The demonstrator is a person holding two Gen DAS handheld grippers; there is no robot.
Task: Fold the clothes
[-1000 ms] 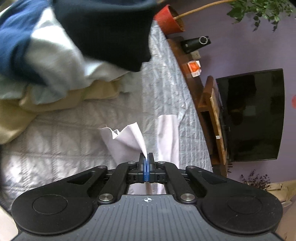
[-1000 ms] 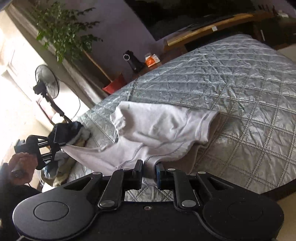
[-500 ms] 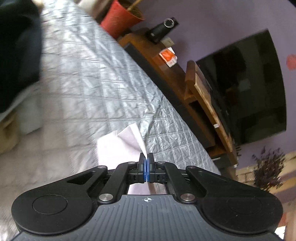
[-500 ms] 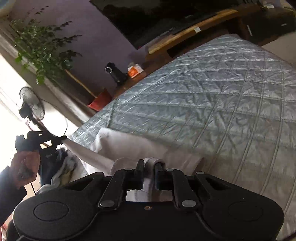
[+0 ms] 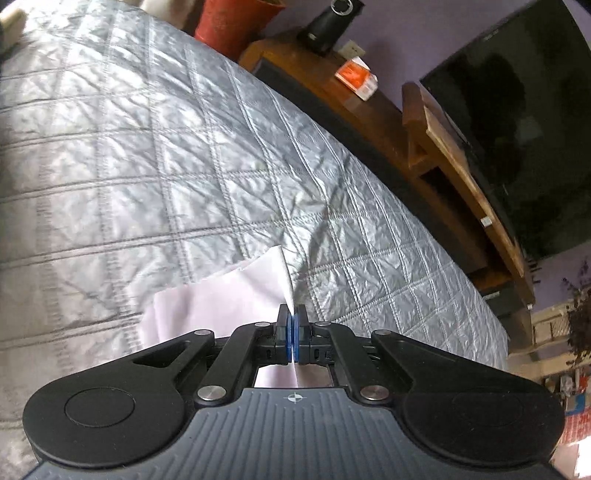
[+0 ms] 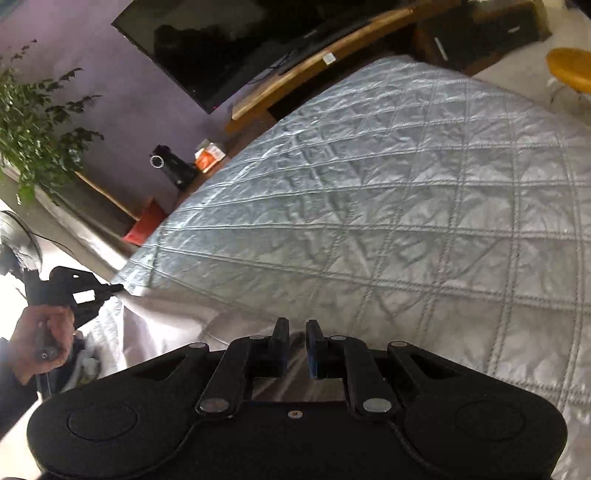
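A pale lilac-white garment [image 5: 221, 302] hangs just above the grey quilted bed [image 5: 147, 166]. My left gripper [image 5: 292, 314] is shut on its corner, with the cloth poking up between the blue pads. In the right wrist view the same garment [image 6: 166, 325] stretches low over the bed [image 6: 406, 221] from the left gripper [image 6: 110, 288], held in a person's hand [image 6: 40, 339] at far left, to my right gripper [image 6: 296, 332]. The right gripper is shut on a bunched fold of the cloth. Most of the garment is hidden under the gripper bodies.
Along the bed's far side run a wooden TV bench [image 5: 454, 155] with a black TV [image 5: 524, 129], an orange box [image 5: 356, 77], a dark speaker [image 5: 328, 22] and a red plant pot [image 5: 232, 22]. A leafy plant [image 6: 33, 125] and a yellow stool [image 6: 570, 68] show in the right wrist view.
Both grippers have swung down and across toward the bed with the garment. The clothes pile has slid out of the left view. The garment now lies lower and flatter between the grippers.
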